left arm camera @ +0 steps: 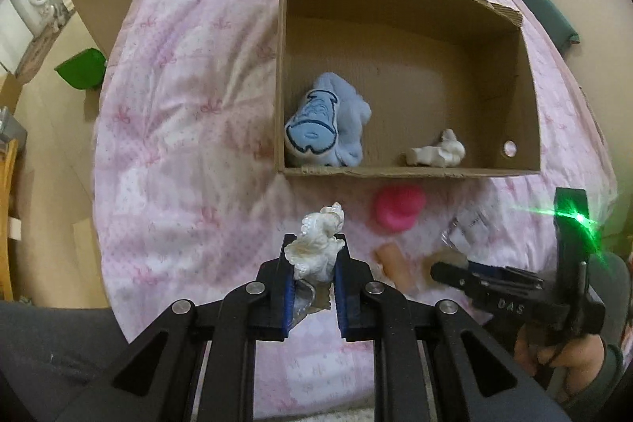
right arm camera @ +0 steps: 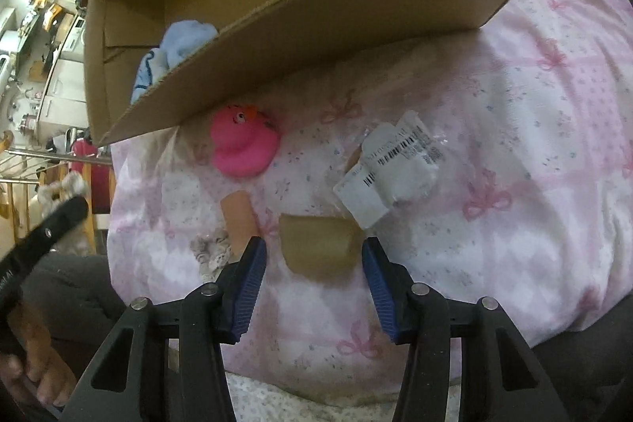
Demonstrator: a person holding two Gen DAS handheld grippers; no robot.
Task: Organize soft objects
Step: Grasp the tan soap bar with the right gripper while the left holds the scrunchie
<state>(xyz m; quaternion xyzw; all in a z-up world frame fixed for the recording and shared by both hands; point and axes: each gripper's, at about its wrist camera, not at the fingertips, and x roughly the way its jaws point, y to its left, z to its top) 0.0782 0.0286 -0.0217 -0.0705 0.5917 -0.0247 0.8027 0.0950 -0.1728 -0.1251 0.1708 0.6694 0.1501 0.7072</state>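
The cardboard box point(left arm camera: 403, 66) at the top middle of the left wrist view was plain matt brown with rough, torn edges, and it sat on a soft pink cloth bedspread point(left arm camera: 178, 105) with wrinkles and little bows. Inside the box lay a fuzzy blue cloth toy point(left arm camera: 328, 121), and just below the box in the right wrist view sat a smooth, shiny pink rubber duck point(right arm camera: 243, 145) near a crinkly clear plastic packet point(right arm camera: 395, 165) with paper labels. The left gripper point(left arm camera: 314, 256) was matt black plastic with ribbed blue pads point(left arm camera: 290, 287) and shiny metal pins, and it pinched a lacy white cloth piece point(left arm camera: 316, 244).
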